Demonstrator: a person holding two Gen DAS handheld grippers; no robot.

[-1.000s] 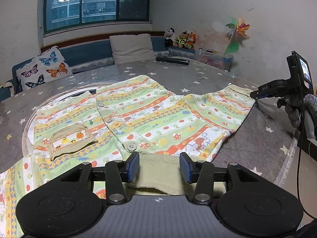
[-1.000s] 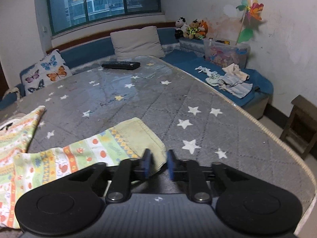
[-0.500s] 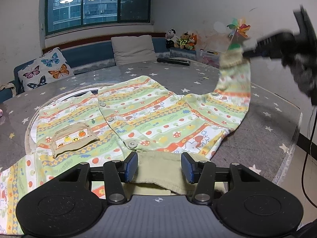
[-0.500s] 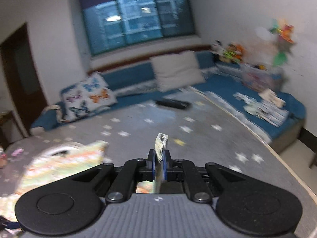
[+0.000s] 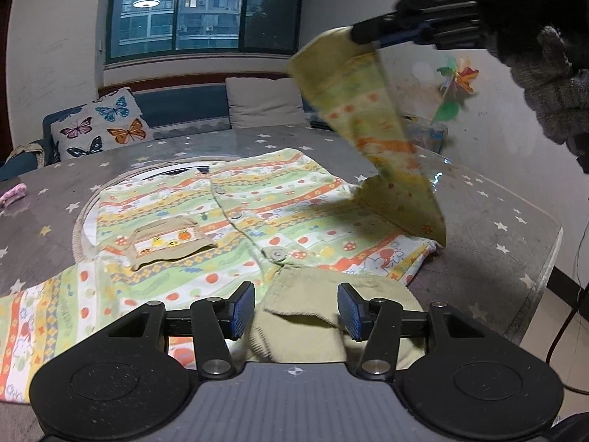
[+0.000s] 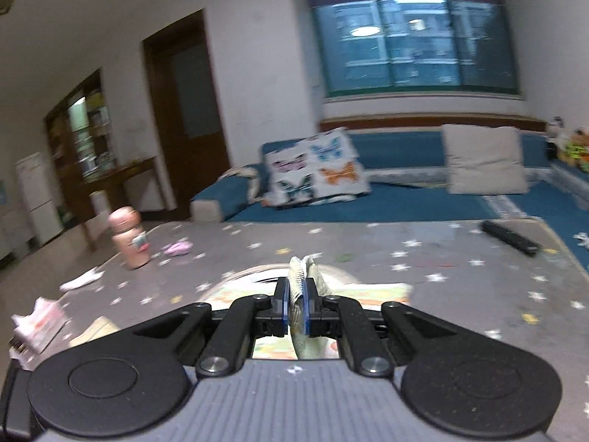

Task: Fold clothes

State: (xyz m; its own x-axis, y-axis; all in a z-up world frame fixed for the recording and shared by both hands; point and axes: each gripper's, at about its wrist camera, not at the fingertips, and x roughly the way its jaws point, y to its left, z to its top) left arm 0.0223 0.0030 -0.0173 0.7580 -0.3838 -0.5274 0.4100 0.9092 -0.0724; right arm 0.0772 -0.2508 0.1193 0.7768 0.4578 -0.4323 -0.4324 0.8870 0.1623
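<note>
A striped green, yellow and orange child's cardigan (image 5: 235,217) lies spread on the grey star-print table (image 5: 489,206). My left gripper (image 5: 296,307) is open, its pads on either side of the plain green hem band (image 5: 331,294) at the near edge. My right gripper (image 6: 296,304) is shut on the cuff of the right sleeve (image 6: 299,276). In the left wrist view it (image 5: 362,35) holds that sleeve (image 5: 371,125) high above the table, over the cardigan's right half.
A pink bottle (image 6: 129,237), a pink cloth (image 6: 178,247) and paper scraps (image 6: 81,280) lie on the table's far left. A black remote (image 6: 510,237) lies far right. A blue sofa with a butterfly cushion (image 6: 316,167) stands behind.
My right gripper closed on the sleeve cuff, lifted it off the table and swung it up and to the left over the cardigan. My left gripper stayed open at the hem.
</note>
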